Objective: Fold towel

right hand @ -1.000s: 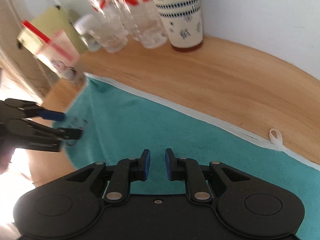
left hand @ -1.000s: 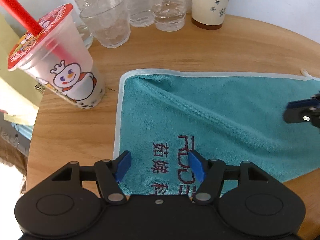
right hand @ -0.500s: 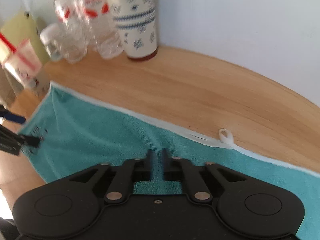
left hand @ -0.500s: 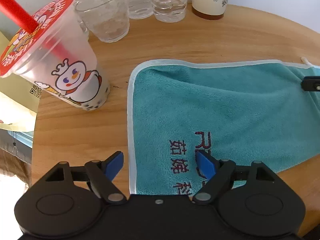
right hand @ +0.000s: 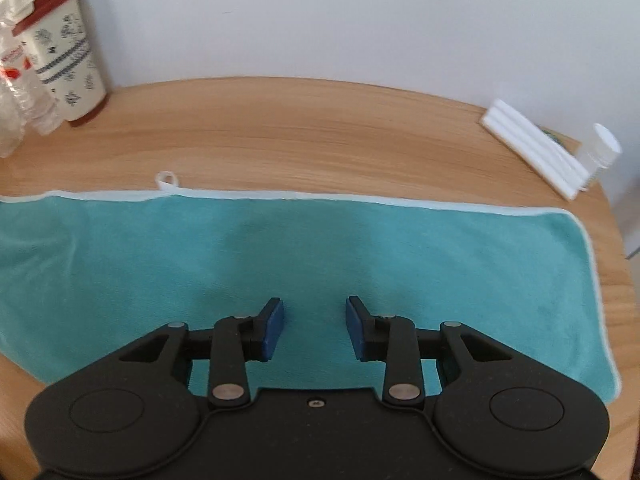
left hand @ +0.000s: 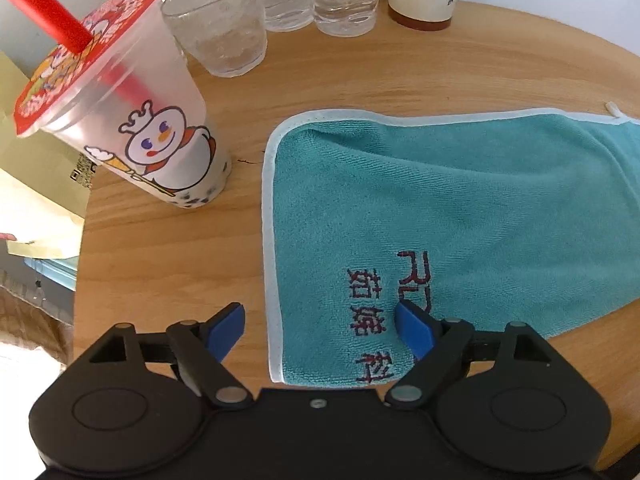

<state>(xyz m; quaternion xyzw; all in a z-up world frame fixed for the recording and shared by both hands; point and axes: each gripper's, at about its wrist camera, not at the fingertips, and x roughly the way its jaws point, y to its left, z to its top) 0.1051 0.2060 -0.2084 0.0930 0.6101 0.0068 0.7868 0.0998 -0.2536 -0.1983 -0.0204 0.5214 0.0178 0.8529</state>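
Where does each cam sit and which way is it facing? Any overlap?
Left wrist: behind the open left gripper, looking over the towel end with red lettering toward the bubble tea cup and glasses.
Right wrist: behind the open right gripper, looking over the towel's other end toward the wall.
Shared: towel, floral cup, table.

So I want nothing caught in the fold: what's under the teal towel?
The towel lies flat on the wooden table, with no bulge showing. What lies beneath is covered, so a thin object cannot be ruled out.
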